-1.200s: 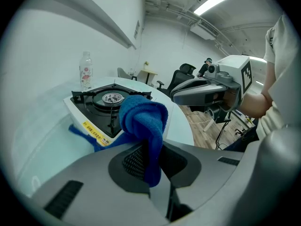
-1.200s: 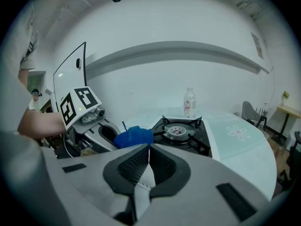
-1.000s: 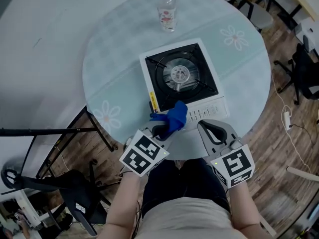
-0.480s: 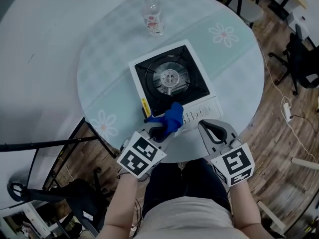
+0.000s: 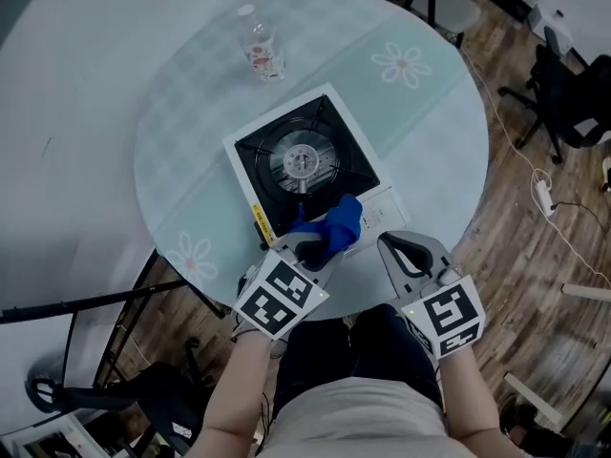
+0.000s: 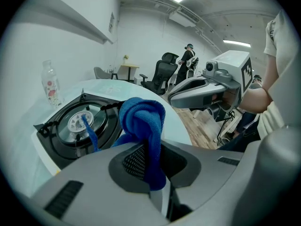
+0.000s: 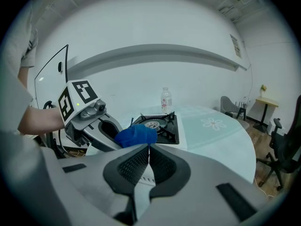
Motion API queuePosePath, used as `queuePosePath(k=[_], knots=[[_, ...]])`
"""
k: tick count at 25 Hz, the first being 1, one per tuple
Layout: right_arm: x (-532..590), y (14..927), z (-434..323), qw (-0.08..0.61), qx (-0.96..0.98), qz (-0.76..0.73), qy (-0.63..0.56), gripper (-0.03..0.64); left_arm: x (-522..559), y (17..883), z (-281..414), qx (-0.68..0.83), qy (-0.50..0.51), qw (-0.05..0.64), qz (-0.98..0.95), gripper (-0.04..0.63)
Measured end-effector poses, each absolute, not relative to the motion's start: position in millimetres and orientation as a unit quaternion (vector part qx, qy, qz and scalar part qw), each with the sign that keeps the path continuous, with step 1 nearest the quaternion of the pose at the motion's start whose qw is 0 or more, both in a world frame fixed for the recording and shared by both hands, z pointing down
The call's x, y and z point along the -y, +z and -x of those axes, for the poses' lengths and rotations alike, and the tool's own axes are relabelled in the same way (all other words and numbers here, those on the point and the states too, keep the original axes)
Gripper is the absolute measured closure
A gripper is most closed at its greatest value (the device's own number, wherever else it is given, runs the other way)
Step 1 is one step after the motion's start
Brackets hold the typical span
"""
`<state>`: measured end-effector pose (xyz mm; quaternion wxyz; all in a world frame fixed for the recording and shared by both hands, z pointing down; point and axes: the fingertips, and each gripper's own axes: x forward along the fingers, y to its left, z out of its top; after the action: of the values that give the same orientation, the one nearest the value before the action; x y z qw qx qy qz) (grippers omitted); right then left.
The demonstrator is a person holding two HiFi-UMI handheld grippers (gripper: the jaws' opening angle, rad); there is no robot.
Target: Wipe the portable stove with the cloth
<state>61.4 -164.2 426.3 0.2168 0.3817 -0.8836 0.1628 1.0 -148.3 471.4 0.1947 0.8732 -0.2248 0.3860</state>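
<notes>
Cloth: blue cloth (image 5: 332, 225), bunched at the stove's near edge, centre of the head view.
Left tongs: your left tongs (image 5: 307, 252) are clamped on it.
Stove: portable stove (image 5: 301, 163), mid-frame on the round tabletop (image 5: 430, 113).
Right tongs: your right tongs (image 5: 391, 242) are closed and empty, lower right of the cloth.
Bottle: bottle (image 5: 260, 46), upper left.
</notes>
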Motion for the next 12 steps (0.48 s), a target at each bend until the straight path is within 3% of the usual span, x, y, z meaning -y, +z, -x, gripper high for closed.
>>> queuePosePath(k=[12], knots=[[168, 434, -94, 0.212, 0.865, -0.419, 0.178, 0.594, 164, 472, -37, 0.182, 0.394, 0.170, -0.884, 0.535]])
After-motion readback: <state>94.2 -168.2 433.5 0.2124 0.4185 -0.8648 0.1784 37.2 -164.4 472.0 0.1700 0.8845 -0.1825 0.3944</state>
